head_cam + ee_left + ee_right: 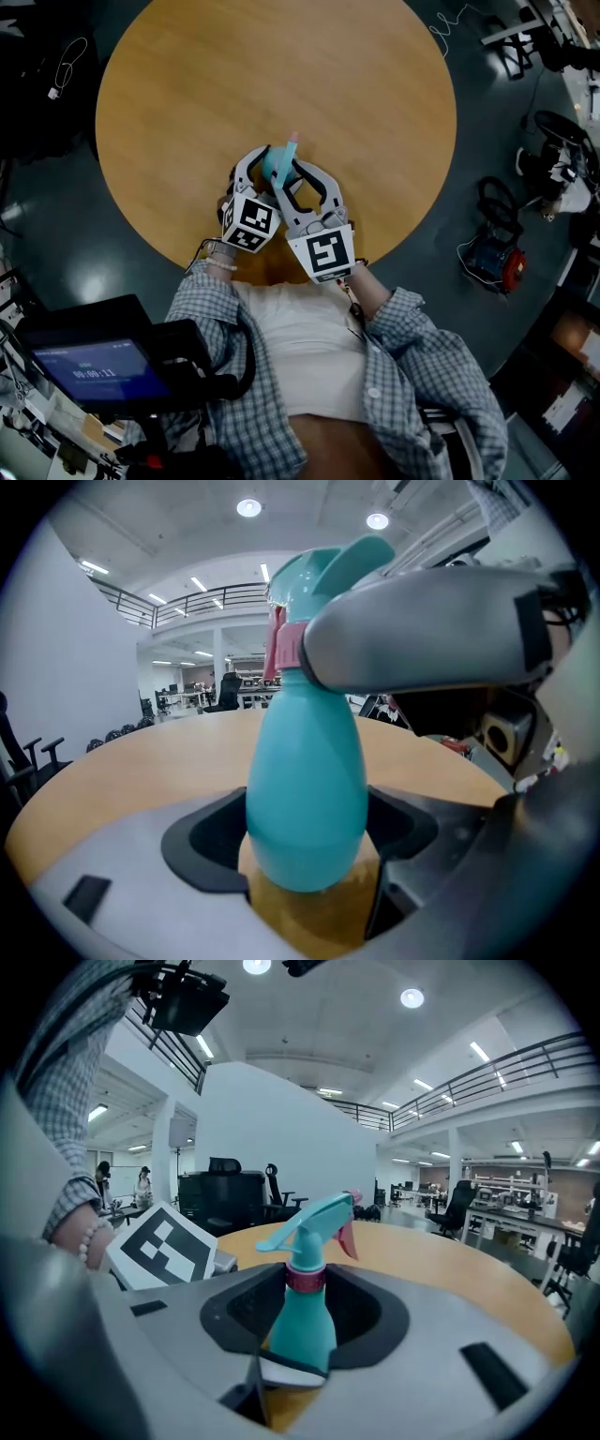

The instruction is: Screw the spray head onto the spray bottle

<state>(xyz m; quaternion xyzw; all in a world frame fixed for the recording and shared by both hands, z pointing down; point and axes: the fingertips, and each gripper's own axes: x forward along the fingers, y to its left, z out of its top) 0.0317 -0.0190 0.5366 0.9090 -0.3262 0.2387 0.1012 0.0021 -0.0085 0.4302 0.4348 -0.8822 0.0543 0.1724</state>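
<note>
I count one spray bottle (305,799), one spray head (314,1218) (pink collar), one round table (356,84), and a left gripper (309,855) plus a right gripper (302,1326), so two.

This looks like a large open-plan lab or robotics workspace rather than a home. It has a high white ceiling with round recessed lights (411,997) and strip lights (480,1051), and a railed mezzanine (525,1058) runs round an upper level. Beyond the round wooden table (375,75) stand workbenches (511,1206) and black office chairs (459,1206), and two people (142,1185) stand far off at what may be a desk, while cables (492,199) and loose equipment (492,258) lie on the dark polished floor (487,112).
</note>
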